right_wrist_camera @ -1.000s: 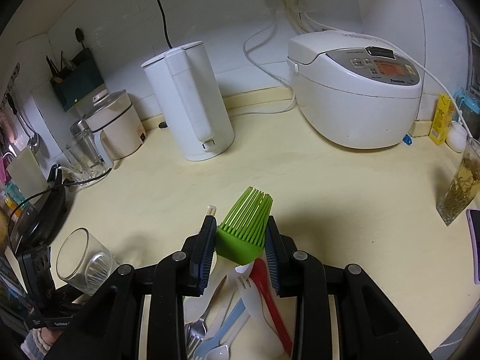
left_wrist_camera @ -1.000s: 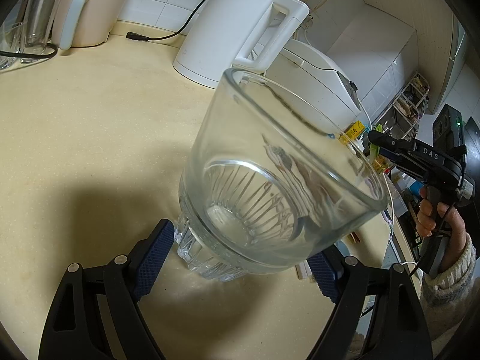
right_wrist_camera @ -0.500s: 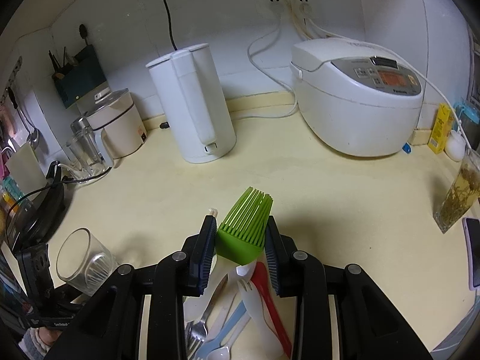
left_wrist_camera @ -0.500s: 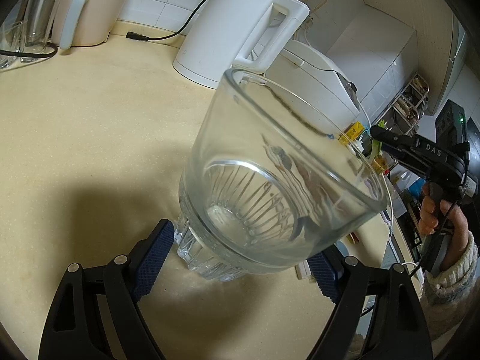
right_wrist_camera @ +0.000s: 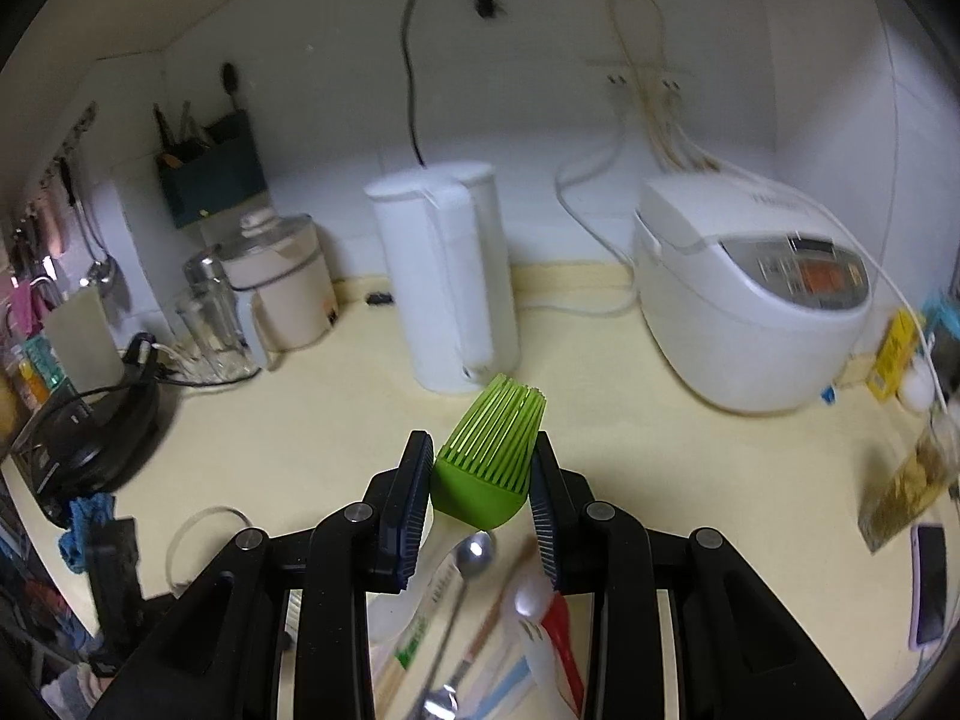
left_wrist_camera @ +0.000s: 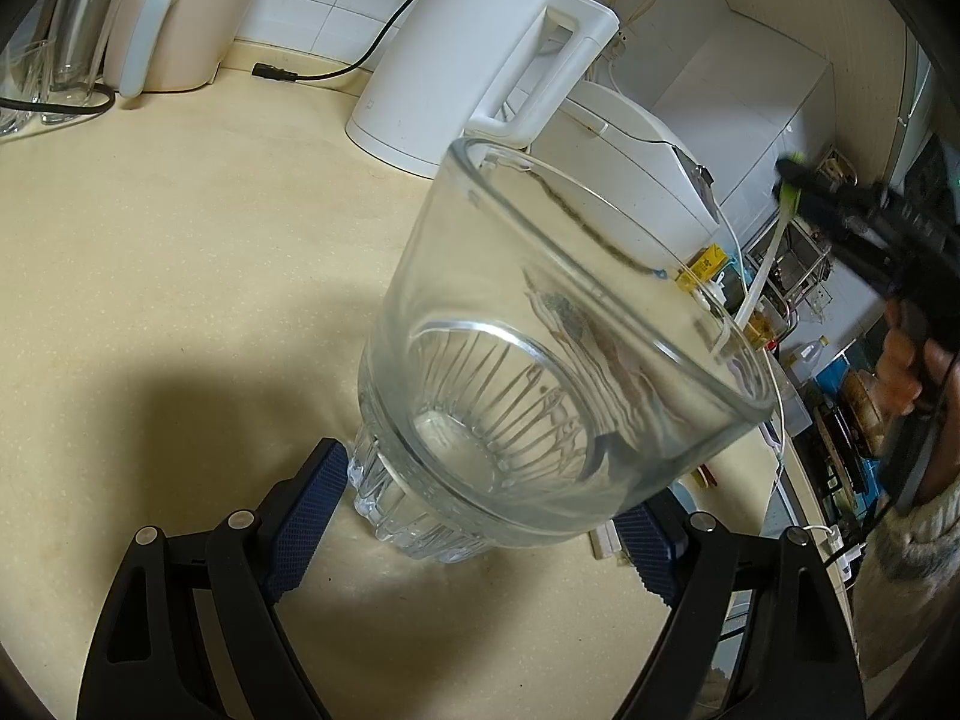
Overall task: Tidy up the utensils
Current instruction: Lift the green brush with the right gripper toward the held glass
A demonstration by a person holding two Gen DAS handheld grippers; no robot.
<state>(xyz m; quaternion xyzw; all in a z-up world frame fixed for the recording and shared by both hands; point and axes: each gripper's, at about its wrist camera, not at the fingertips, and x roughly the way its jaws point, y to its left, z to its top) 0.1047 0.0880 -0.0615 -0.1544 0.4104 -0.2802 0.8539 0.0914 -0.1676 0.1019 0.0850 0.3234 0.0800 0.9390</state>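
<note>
My left gripper (left_wrist_camera: 480,516) is shut on the ribbed base of a clear glass cup (left_wrist_camera: 540,360), tilted with its mouth toward the camera, over the cream counter. My right gripper (right_wrist_camera: 480,480) is shut on a green silicone brush (right_wrist_camera: 489,462), held well above the counter; its pale handle hangs down. Below it lie several utensils: a metal spoon (right_wrist_camera: 474,552), a red one (right_wrist_camera: 561,630), a white one (right_wrist_camera: 528,606), chopsticks. In the left wrist view the right gripper (left_wrist_camera: 798,186) shows at the right, raised, with the brush handle (left_wrist_camera: 759,276) hanging. The glass rim (right_wrist_camera: 204,540) shows low left in the right wrist view.
A white kettle (right_wrist_camera: 447,276) and a white rice cooker (right_wrist_camera: 750,300) stand at the back of the counter (right_wrist_camera: 660,468). A cream pot (right_wrist_camera: 282,294) and empty glasses (right_wrist_camera: 210,324) stand back left. A black appliance (right_wrist_camera: 84,432) sits at left. A phone (right_wrist_camera: 927,588) lies at right.
My right gripper has lifted the green brush up off the utensil pile; the view is higher and blurred. My left gripper and the glass have stayed put.
</note>
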